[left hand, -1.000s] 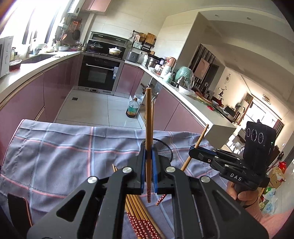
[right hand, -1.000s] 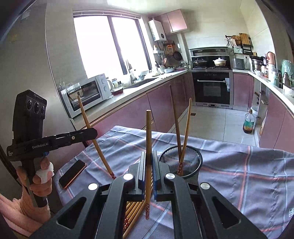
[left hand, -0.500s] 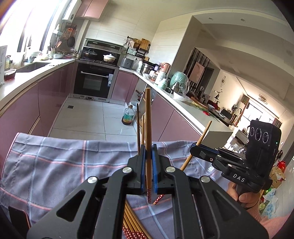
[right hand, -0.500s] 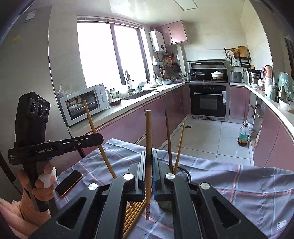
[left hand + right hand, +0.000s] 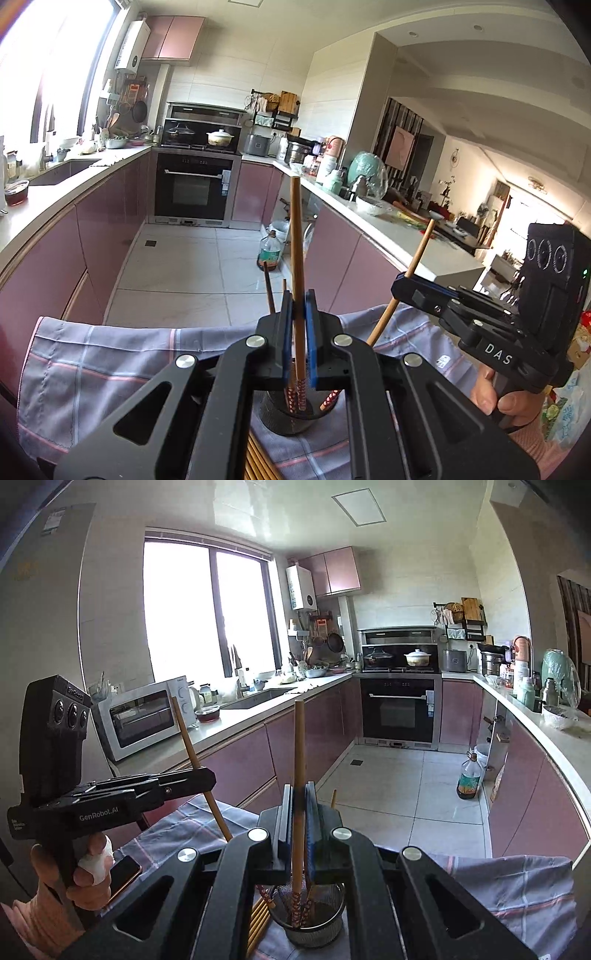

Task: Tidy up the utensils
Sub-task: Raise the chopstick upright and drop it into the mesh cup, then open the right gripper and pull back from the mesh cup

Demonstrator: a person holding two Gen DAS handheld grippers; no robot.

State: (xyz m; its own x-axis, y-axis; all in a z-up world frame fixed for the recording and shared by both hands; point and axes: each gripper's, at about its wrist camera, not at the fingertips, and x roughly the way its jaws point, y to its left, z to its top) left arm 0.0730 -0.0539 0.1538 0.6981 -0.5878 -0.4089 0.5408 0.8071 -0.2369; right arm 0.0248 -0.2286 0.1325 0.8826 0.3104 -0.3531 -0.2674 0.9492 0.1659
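Mesh holder (image 5: pixel 314 919) opening, right wrist view: two chopsticks (image 5: pixel 308 904) already standing inside fill its centre, leaving free room toward 3 o'clock. A row of chopsticks (image 5: pixel 258 919) lies just beside the holder at 9 o'clock, a phone (image 5: pixel 123 873) farther out on the checked cloth (image 5: pixel 517 886).

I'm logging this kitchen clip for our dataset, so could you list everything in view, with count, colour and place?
Held chopsticks: two, wooden with red patterned tips, one in each gripper, tips lowered into the holder.
Mesh utensil holder: one, black, on the cloth, chopsticks already standing in it.
Loose chopsticks: a bundle, wooden, lying on the cloth left of the holder.
Checked cloth: one, grey with pink lines, covering the table.
Phone: one, dark, on the cloth at left.
Microwave: one, white, left counter.
Built-in oven: one, black, far wall.
Oil bottle: one, on the floor.
Left gripper: black, shut on a chopstick.
Right gripper: black, shut on a chopstick.
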